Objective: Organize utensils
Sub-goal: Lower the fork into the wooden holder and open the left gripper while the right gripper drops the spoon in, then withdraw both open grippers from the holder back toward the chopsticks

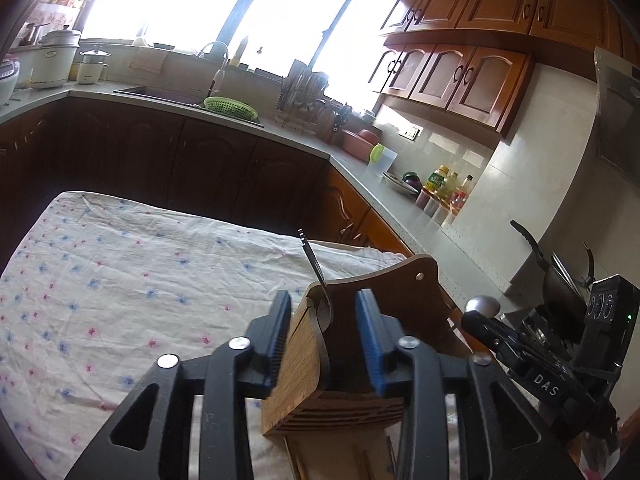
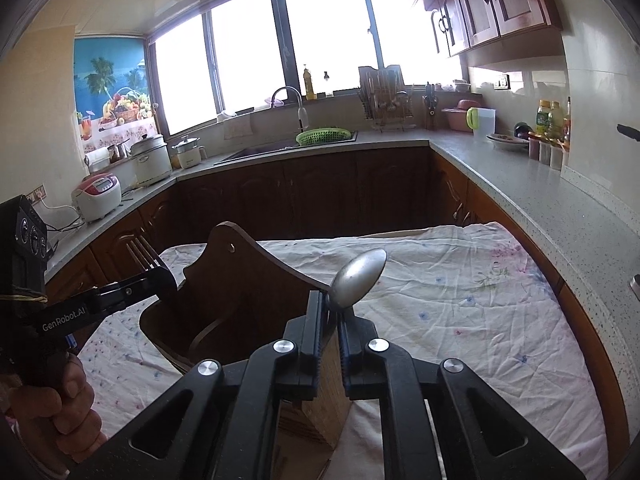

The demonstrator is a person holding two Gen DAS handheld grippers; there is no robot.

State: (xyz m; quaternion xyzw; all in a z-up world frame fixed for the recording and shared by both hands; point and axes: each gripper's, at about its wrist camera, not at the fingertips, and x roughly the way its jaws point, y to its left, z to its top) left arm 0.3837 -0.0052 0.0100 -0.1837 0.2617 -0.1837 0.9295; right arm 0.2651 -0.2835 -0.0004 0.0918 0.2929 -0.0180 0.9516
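Observation:
A wooden utensil holder (image 1: 352,360) (image 2: 240,304) stands on a floral cloth. A metal fork (image 1: 316,276) stands head-up in the holder, between my left gripper's fingers. My left gripper (image 1: 324,332) is open around it, jaws apart; in the right wrist view (image 2: 160,280) the fork tines (image 2: 140,254) rise beside its tip. My right gripper (image 2: 330,320) is shut on a metal spoon (image 2: 360,278), bowl pointing up, just right of the holder's rim. The spoon bowl (image 1: 482,306) and right gripper (image 1: 520,348) also show in the left wrist view.
The floral cloth (image 1: 120,280) (image 2: 460,300) covers the table. Grey counters run behind with a sink, a green basket (image 2: 324,136), a dish rack (image 2: 384,96), rice cookers (image 2: 98,196) at left and bottles (image 2: 550,120) at right.

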